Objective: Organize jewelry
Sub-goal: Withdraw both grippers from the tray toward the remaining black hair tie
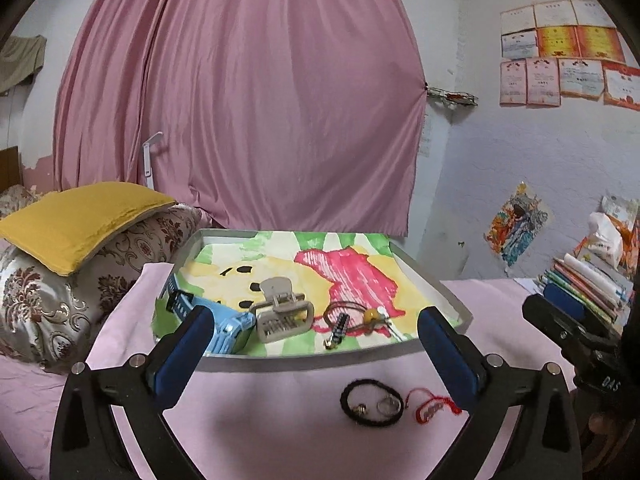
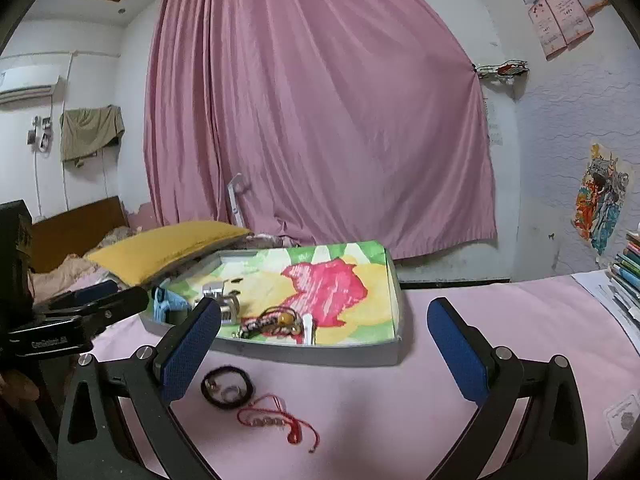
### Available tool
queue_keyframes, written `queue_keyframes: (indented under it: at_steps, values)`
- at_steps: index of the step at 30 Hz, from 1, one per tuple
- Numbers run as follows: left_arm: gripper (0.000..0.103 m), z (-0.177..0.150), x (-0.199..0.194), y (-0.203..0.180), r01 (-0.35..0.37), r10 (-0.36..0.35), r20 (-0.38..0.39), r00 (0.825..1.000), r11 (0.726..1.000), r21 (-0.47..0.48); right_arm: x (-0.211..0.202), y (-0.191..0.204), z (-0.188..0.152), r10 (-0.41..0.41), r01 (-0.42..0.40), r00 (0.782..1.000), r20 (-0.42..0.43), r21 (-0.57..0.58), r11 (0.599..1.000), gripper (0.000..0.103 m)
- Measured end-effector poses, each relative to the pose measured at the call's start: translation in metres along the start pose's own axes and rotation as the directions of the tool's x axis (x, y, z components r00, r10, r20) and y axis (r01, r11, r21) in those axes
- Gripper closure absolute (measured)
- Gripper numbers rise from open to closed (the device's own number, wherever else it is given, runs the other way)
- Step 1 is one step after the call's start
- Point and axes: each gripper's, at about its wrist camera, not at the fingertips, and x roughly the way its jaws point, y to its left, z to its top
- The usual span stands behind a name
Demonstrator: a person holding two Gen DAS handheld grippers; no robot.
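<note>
Shallow grey tray w/ bright painted paper liner (image 1: 440,284) is set on pink bedsheet (image 1: 280,408); taken as landmark. Inside tray, at near edge: light-blue plastic watch (image 1: 224,324) at near-left corner, long axis run from front toward back-left along the left wall, strap end partly covered by a left pad. Beige plastic claw hair clip (image 1: 282,314) is seen just right of watch, teeth toward near rim. Thin brown cord bracelet w/ yellow bead (image 1: 360,314) lies right of clip, a small dark beaded piece beside it; details hard to make out, blurred in right view.

Outside tray, on sheet just before near rim: black elastic hair tie ring (image 1: 370,402) w/ small silver ring inside it, flat. Red string bracelet w/ beads (image 2: 276,422) lies beside tie, long axis approx. parallel to near rim, loose ends trailed away from tray.

Left gripper (image 1: 316,344) jaws are spread wide, nothing between pads. Right gripper (image 2: 324,348) likewise spread, nothing pinched.
</note>
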Motion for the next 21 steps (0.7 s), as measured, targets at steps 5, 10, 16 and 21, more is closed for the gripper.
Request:
queue_keyframes:
  at_steps: [5,10,16,21]
  values:
    - [0.001,-0.010,-0.006,-0.001,0.006,-0.005,-0.043,0.999,1.000,0.025,-0.002,0.000,-0.007,0.015,-0.018,0.998,-0.064,-0.046,0.999,0.002]
    - [0.001,-0.020,-0.002,-0.002,0.025,-0.020,-0.119,0.993,0.999,0.042,-0.001,-0.003,-0.013,0.032,-0.043,0.990,-0.138,-0.075,0.996,0.002]
    - [0.001,-0.030,0.010,0.002,0.054,-0.046,-0.217,0.975,0.998,0.031,0.010,0.001,-0.024,0.058,-0.092,0.964,-0.258,-0.125,0.988,0.002]
    - [0.001,-0.036,0.026,0.008,0.086,-0.088,-0.315,0.945,0.996,-0.022,0.022,0.006,-0.035,0.079,-0.142,0.931,-0.357,-0.154,0.978,0.002]
